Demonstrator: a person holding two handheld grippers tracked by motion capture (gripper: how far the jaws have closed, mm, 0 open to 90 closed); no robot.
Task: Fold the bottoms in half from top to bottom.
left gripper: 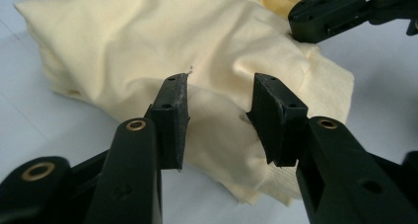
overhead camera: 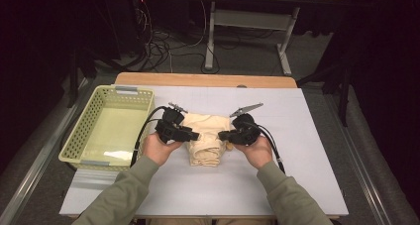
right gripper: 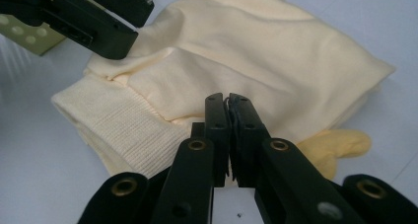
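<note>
Garment point(overhead camera: 205, 138) lengthwise toward the person, left jaws spread, right jaws pressed together.

Olive-green sleeves point(overhead camera: 126, 193); both grippers black plastic with brass rivets, square jaws, black cables point(overhead camera: 141, 136), grey three-cornered plates point(overhead camera: 246, 108) on top.

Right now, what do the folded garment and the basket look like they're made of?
Folded garment: soft knit fabric, likely cotton, matte pale yellow; it creases softly and has a ribbed hem.
Basket: probably moulded plastic, pale green, slightly glossy, with regular perforated walls.
</note>
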